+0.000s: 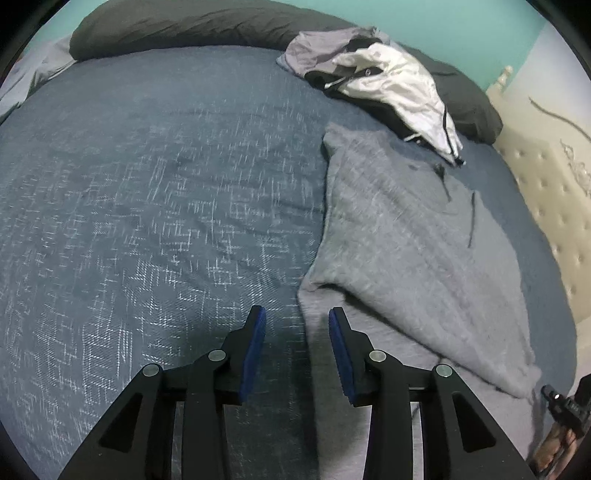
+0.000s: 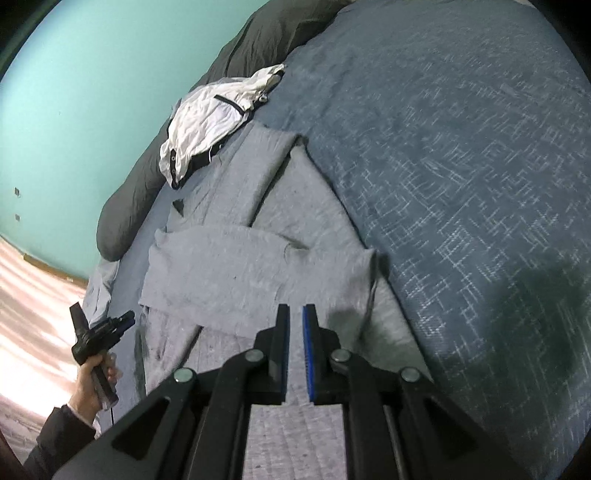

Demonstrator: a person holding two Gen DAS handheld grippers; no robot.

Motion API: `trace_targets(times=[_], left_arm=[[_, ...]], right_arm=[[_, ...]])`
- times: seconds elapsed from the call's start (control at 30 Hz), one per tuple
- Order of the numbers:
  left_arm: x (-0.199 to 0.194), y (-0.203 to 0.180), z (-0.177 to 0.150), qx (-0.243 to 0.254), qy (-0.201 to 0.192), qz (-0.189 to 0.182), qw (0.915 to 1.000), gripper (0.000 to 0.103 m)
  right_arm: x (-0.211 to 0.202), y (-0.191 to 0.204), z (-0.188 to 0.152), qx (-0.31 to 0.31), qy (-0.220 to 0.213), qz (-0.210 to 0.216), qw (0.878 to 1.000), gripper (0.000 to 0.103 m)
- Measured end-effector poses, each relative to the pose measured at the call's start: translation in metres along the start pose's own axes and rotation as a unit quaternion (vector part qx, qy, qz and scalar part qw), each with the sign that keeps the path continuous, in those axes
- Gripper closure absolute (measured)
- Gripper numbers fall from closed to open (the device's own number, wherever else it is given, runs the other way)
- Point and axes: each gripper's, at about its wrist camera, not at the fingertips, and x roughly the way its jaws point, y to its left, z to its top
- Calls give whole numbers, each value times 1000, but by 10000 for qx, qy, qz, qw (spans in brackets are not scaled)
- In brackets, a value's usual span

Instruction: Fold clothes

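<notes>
My left tool [image 1: 297, 317] parted, empty, over the grey garment's [image 1: 413, 236] left edge, my right tool [image 2: 295, 314] nearly closed above it, bed [image 1: 147, 184] wide open leftward, no writing legible

A wide bed [image 1: 147, 184] under a dark blue bedspread with pale crosshatch marks fills the room. A long dark pillow [image 1: 177, 26] lies at its far edge against a teal wall [image 2: 92, 92]. A cream tufted panel [image 1: 554, 206] stands beside the bed.
</notes>
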Motion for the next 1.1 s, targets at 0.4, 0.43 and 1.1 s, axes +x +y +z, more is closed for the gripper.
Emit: trace_targets(times=[0.4, 0.43, 1.1], left_arm=[[21, -10, 6, 359, -158, 55, 9992, 64], [23, -10, 7, 384, -153, 82, 9991, 67], [10, -2, 0, -66, -163, 122, 9998, 93]], right_arm=[[2, -3, 0, -68, -59, 134, 9999, 95], [1, -4, 0, -59, -68, 128, 9999, 95], [1, -3, 3, -155, -87, 114, 9998, 95]])
